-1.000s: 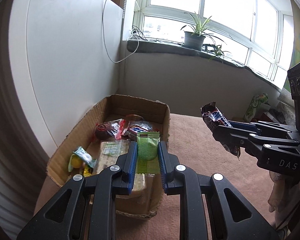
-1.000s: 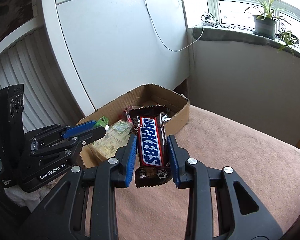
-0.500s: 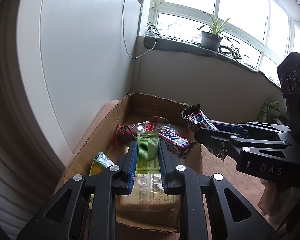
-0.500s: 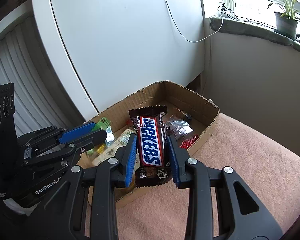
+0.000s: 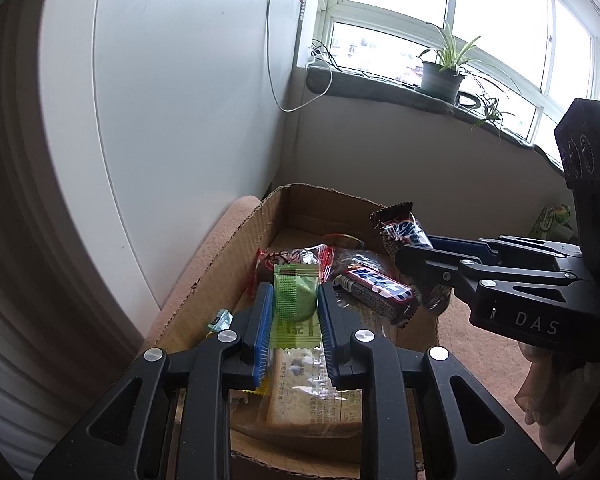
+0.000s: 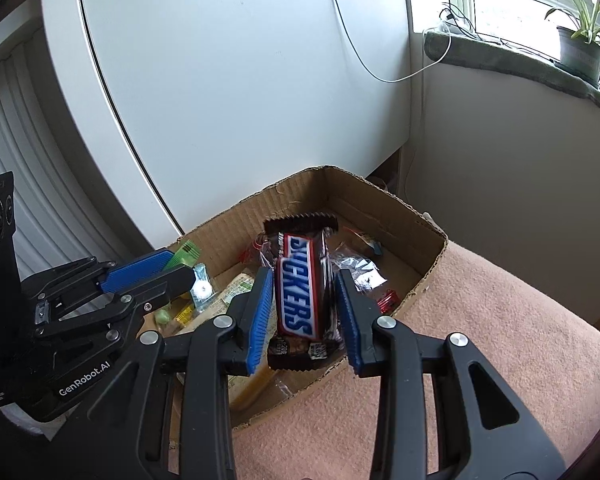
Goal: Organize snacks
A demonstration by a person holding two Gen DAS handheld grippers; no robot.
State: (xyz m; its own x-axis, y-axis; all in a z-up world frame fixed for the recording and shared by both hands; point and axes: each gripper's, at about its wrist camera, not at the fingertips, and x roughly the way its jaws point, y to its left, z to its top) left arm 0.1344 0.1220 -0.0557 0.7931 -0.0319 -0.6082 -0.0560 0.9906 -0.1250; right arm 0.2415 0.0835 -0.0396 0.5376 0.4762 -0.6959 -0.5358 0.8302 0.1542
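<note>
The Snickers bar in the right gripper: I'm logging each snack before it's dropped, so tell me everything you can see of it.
The Snickers bar is a glossy dark brown wrapper with a red-edged panel and blue lettering, and crimped zigzag ends. It looks sealed and whole. The right gripper is shut on it, blue pads pressing its long sides, so it points forward along the fingers. It hangs over the near part of the open cardboard box, above the snacks already inside, touching only the pads as far as can be seen.

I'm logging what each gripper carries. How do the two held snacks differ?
The Snickers bar in the right gripper is brown with a blue logo; the green snack packet in the left gripper is plain green. The bar looks longer and thicker than the packet. Both are held above the cardboard box.
</note>
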